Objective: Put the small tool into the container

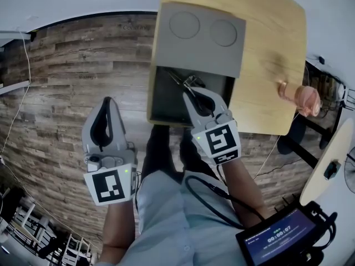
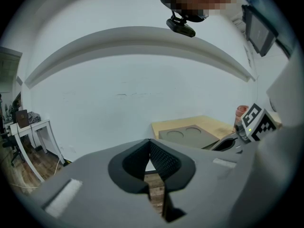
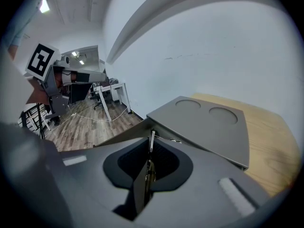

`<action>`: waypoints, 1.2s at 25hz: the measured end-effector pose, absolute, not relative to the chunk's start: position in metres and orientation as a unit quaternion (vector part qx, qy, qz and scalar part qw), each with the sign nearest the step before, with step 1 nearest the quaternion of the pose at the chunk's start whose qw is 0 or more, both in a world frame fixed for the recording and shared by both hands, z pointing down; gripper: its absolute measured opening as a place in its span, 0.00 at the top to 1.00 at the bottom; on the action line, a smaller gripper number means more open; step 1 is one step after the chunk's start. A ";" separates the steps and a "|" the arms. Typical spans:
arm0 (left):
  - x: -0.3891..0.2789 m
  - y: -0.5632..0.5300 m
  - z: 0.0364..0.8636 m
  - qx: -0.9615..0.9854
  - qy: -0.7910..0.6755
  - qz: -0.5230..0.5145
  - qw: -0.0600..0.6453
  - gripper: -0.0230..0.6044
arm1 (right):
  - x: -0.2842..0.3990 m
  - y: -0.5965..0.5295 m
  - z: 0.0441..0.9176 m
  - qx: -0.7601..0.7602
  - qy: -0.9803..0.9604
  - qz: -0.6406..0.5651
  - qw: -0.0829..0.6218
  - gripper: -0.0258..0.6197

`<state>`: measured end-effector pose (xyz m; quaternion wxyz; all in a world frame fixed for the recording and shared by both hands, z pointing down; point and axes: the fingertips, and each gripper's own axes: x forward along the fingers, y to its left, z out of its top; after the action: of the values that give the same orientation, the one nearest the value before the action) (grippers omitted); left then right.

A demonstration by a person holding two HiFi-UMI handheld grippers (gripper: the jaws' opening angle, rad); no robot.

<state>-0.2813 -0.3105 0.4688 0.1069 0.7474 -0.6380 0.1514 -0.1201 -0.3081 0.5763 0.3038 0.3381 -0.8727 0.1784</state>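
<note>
**Small tool** (image 1: 183,81). Thin metal piece; its exact kind is too small to tell. It is pinched between the pads of the right claw (image 1: 193,92), with its far end sticking out past the claw tips over the open part of the container (image 1: 152,93). No view shows it resting on the container's bottom.

**Right claw.** Clenched on the small tool, jaws nearly together with only the tool between them. It tilts downward into the opening, probably so the tool lands inside and not on the rim.

**Container.** Grey box on the near left part of the bench (image 1: 272,37). Its lid (image 1: 199,37), which has two round recesses, sits toward the far side. This leaves the dark near half uncovered and gives the claw a way in from the near side.

**Left claw** (image 1: 107,101). Clenched on nothing, jaw tips together. It is to the left of the bench, over the wood floor (image 1: 55,93) and well apart from the container. It is probably parked there to stay out of the working hand's way.

**Peach-coloured object** (image 1: 302,96). At the right edge of the bench, well apart from the container. It seems to have no part in the task.

**Screen** (image 1: 277,236). Near right, with a lit display and a cable running toward the person.

**Stage, as judged.** The placing step is close to done, and what is left is letting the tool go into the opening. The tool's projecting end could catch on the lid's near edge.
</note>
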 end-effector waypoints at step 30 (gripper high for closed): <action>-0.289 -0.312 0.468 0.743 -0.639 0.159 0.119 0.95 | -0.103 -0.322 0.593 0.365 -0.850 0.210 0.316 0.74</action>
<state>-0.2895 -0.3118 0.4677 0.1186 0.7433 -0.6388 0.1591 -0.1025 -0.3223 0.5928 0.3164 0.3646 -0.8503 0.2097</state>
